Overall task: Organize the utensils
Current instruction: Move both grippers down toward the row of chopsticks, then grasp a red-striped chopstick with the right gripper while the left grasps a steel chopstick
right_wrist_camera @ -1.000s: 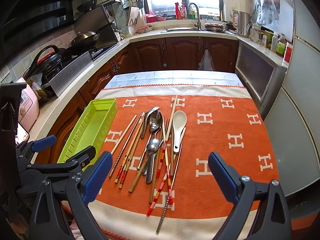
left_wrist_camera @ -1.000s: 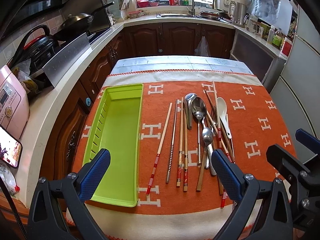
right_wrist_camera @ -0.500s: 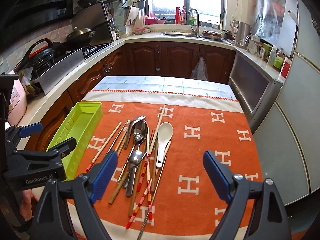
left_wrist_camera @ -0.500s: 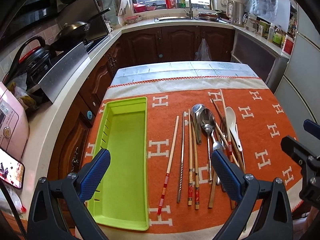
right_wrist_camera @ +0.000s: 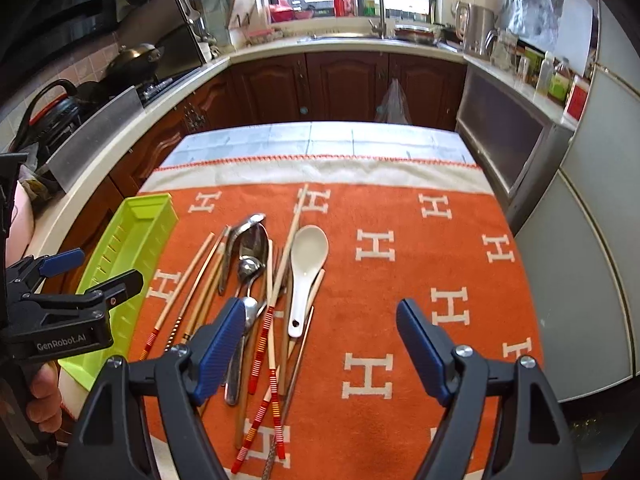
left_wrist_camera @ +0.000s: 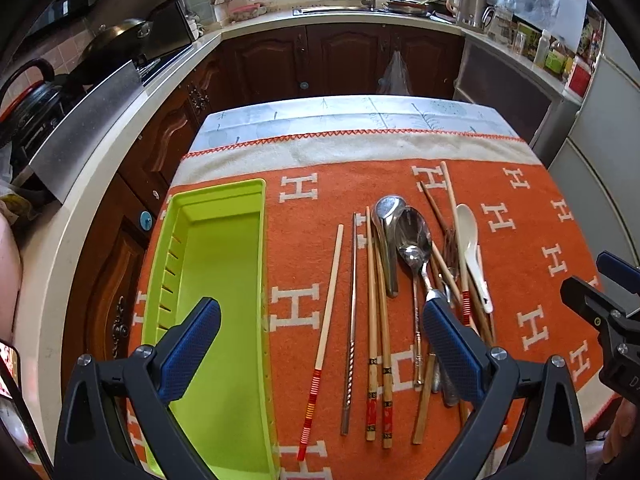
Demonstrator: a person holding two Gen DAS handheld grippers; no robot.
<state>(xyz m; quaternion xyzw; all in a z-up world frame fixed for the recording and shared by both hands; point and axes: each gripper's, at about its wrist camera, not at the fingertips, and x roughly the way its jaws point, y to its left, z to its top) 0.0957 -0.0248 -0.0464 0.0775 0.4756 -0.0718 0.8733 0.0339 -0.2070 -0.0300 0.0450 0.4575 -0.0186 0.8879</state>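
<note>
White "GenRobot.AI" lettering marks the left gripper.

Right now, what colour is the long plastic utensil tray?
Lime green, empty; clearest in the left wrist view.

Green tray and a pile of utensils

Chopsticks, metal spoons and a white spoon lie beside the tray, perhaps overlapping.
</note>
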